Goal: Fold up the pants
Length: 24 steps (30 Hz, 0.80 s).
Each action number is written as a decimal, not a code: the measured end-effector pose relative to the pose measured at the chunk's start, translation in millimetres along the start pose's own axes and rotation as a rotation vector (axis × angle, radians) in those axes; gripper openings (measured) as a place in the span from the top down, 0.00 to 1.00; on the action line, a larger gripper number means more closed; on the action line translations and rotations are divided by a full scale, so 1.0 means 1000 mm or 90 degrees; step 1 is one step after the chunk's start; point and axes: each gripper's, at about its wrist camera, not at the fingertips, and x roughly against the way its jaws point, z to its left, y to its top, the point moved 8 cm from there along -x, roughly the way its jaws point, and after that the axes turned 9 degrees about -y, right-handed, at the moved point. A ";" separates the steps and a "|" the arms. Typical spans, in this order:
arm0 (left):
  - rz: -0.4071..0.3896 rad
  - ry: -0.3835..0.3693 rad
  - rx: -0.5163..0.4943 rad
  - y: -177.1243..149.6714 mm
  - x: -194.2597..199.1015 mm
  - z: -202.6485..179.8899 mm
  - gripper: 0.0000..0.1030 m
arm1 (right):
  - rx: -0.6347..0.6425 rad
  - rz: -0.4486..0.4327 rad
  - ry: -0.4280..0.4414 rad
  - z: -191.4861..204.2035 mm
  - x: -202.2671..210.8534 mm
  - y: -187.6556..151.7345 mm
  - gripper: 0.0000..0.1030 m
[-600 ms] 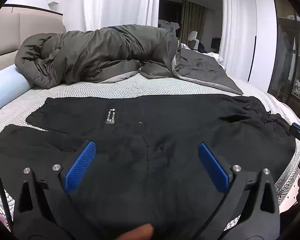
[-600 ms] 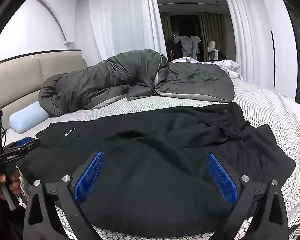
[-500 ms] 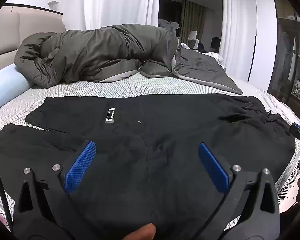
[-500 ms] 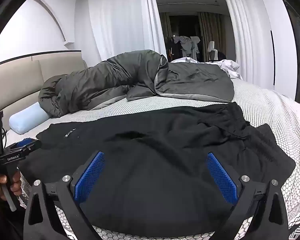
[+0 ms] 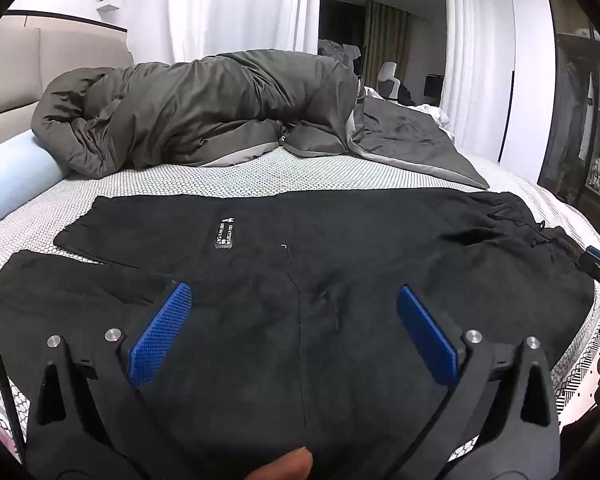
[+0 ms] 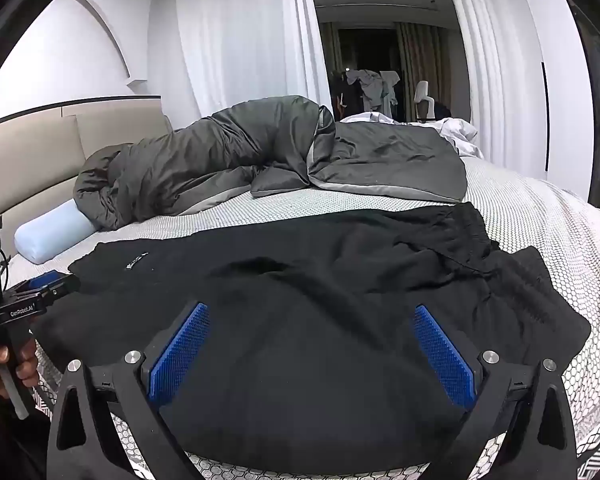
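- Left wrist view: left gripper (image 5: 294, 330) spread wide, blue pads (image 5: 160, 334) well apart, nothing between them, hovering over the near edge of the bed (image 5: 228, 184).
- Black pants (image 5: 300, 264) spread lengthwise along that near edge, two legs toward the left end, slightly parted, waistband bunched toward the right end; white-lettered label (image 5: 225, 232) facing up on the far leg.
- Probably laid flat like this to allow a lengthwise fold, one leg over the other; no fold made yet, judging by both legs lying side by side.
- Tip of the right gripper (image 5: 598, 266) just showing at the right edge, near the waistband.
- Right wrist view: right gripper (image 6: 312, 354) also wide, grasping nothing, poised above the waist end of the pants.
- Left gripper seen at the left edge, in a hand (image 6: 4, 364), beside the leg end; likely one tool per end so the cloth can be lifted evenly.
- Surface: white bedcover with a small honeycomb pattern, soft, likely to let cloth drag and wrinkle.
- Grey duvet (image 6: 260, 160) heaped along the far edge, pale blue bolster (image 6: 48, 236) at the far left corner against a beige headboard (image 6: 32, 148).
- Room: white curtains (image 6: 240, 52), dark doorway beyond with clothes hung on a rack.
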 end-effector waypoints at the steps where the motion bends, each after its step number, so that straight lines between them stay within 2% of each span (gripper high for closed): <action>1: -0.001 0.000 0.003 0.003 0.003 0.003 0.01 | 0.001 0.000 0.000 0.000 -0.001 0.000 0.00; 24: 0.000 0.004 -0.004 0.004 0.005 0.003 0.01 | 0.004 0.000 -0.002 0.001 0.001 0.000 0.00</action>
